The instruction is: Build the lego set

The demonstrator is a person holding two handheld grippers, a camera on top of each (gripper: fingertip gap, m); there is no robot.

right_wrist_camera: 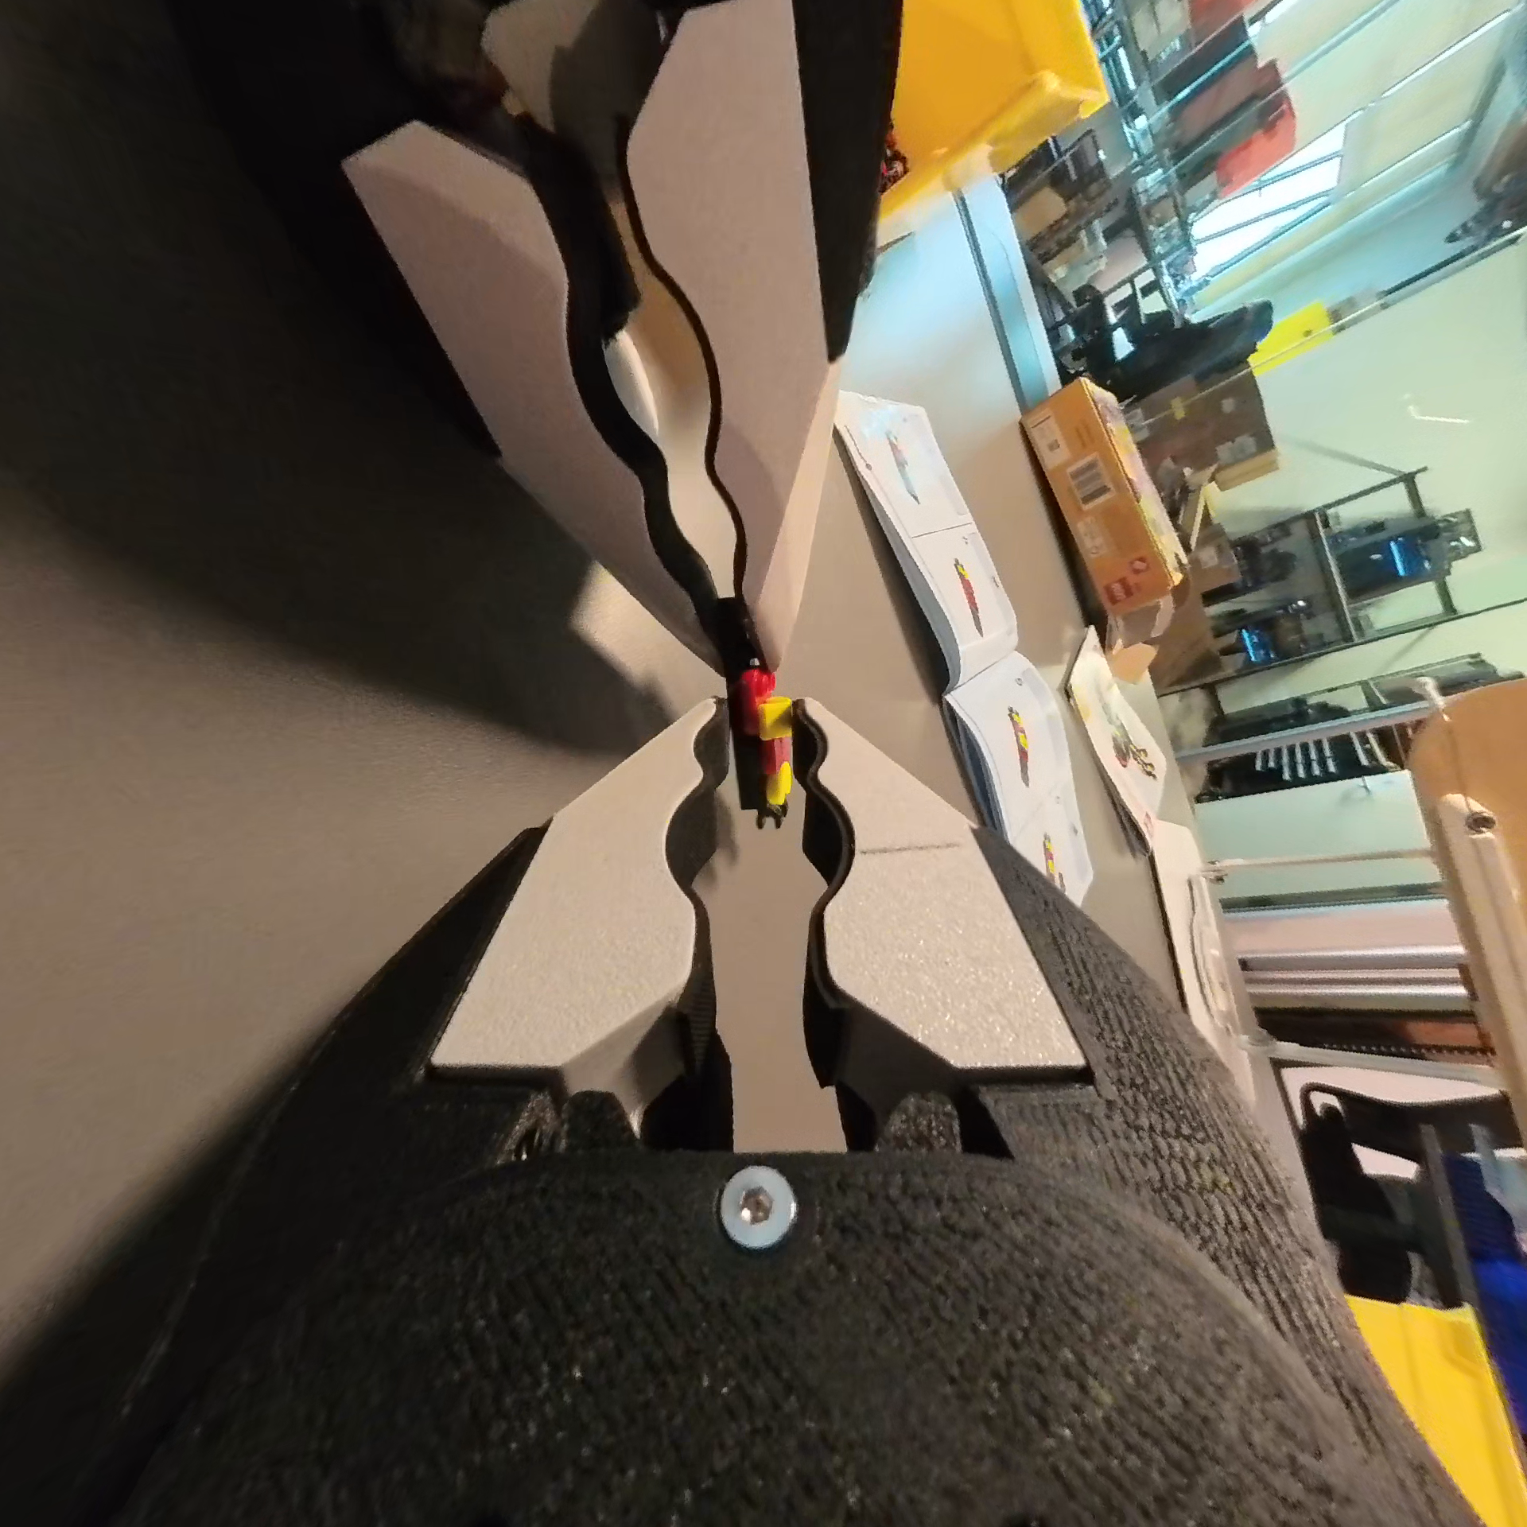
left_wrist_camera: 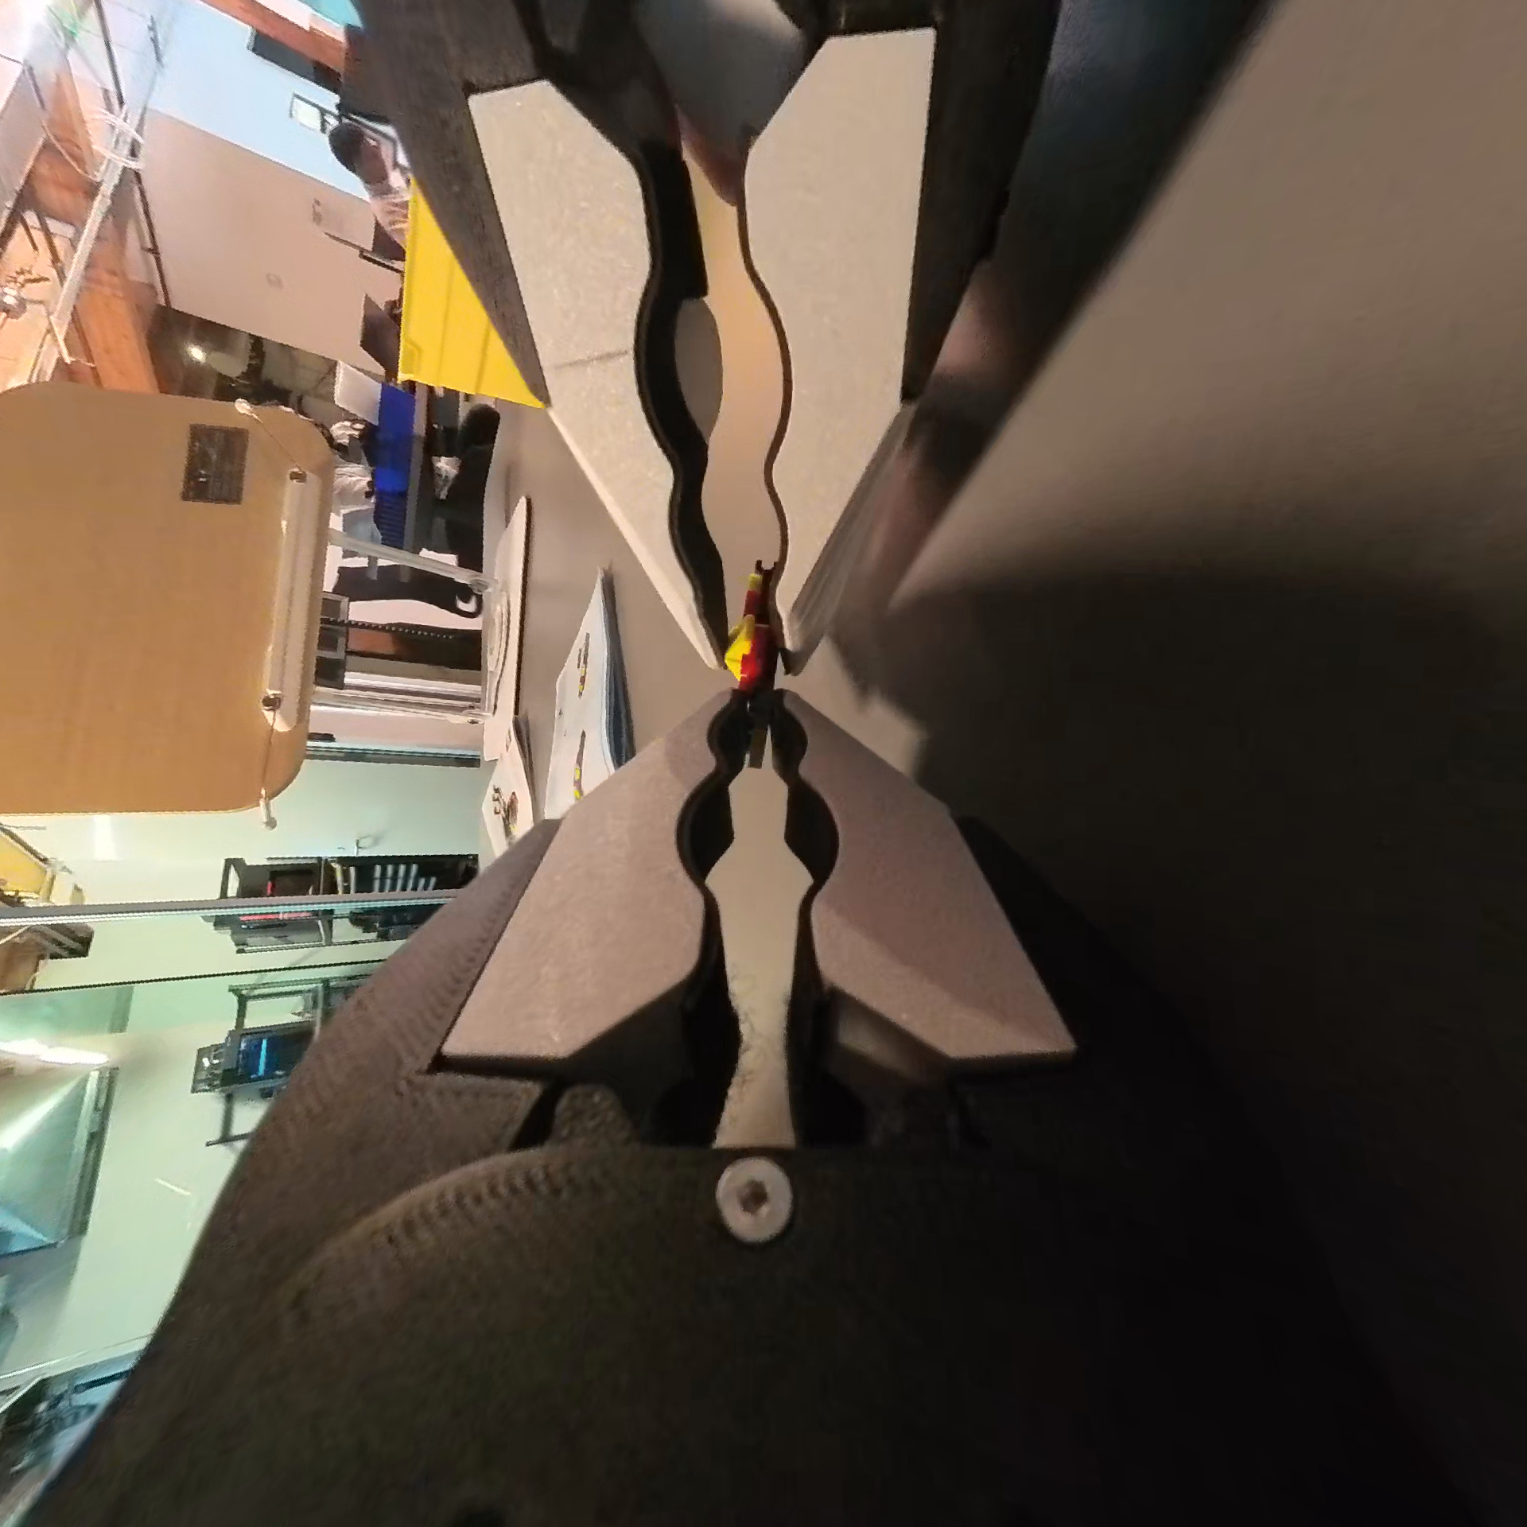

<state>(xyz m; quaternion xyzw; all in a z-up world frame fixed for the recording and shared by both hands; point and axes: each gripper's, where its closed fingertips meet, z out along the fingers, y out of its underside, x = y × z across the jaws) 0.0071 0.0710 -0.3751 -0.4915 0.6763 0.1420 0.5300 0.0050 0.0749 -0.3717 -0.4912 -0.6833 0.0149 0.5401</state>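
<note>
A small lego assembly (right_wrist_camera: 768, 744) of red, yellow and black pieces hangs between my two grippers, which meet tip to tip above the grey table (right_wrist_camera: 206, 826). My right gripper (right_wrist_camera: 762, 715) is shut on the red and yellow part. My left gripper (left_wrist_camera: 756, 706) is shut on the black end of the same assembly (left_wrist_camera: 748, 653). The left gripper also shows from in front at the top of the right wrist view (right_wrist_camera: 738, 640). The right gripper shows at the top of the left wrist view (left_wrist_camera: 756, 657). The pads hide most of the assembly.
Open instruction booklets (right_wrist_camera: 967, 578) lie on the table beside the grippers, also seen in the left wrist view (left_wrist_camera: 591, 677). A lego box (right_wrist_camera: 1099, 496) stands behind them. A yellow bin (right_wrist_camera: 975, 74) is at the table's far side. A wooden chair back (left_wrist_camera: 140, 595) stands beyond the table. Both grippers' tips are close together, under 4 cm apart.
</note>
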